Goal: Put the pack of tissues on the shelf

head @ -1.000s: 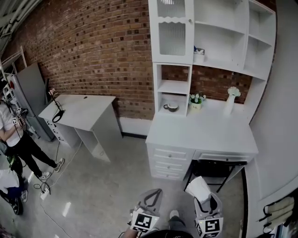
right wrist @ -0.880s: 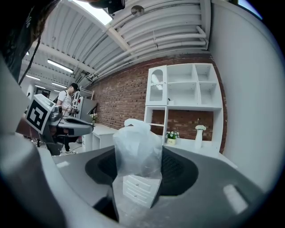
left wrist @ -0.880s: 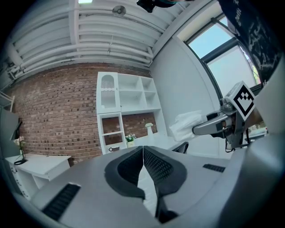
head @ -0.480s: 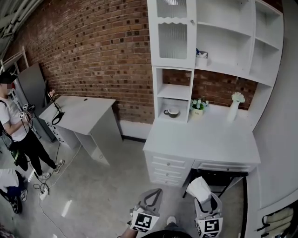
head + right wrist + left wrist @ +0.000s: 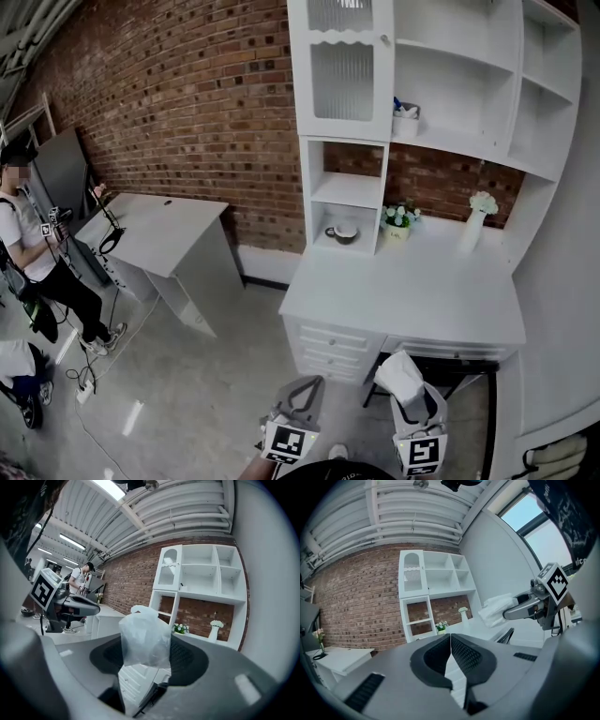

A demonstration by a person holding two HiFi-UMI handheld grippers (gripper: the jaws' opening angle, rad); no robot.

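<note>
One shelf [image 5: 450, 66] tops the desk [image 5: 403, 300], against brick wall [image 5: 187, 94].

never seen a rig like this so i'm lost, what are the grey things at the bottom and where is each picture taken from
There is no robot here. A person carries a two-jaw gripping tool in each hand. The head view comes from a camera on their head, looking down. The other two cameras ride on the tools and look along the jaws.

The left gripper has its jaws together with nothing in them. The right gripper is clamped on a white pack of tissues.

Ahead stands a white desk with a flower pot and a vase on it. Above it are shelves, where the pack should go.
</note>
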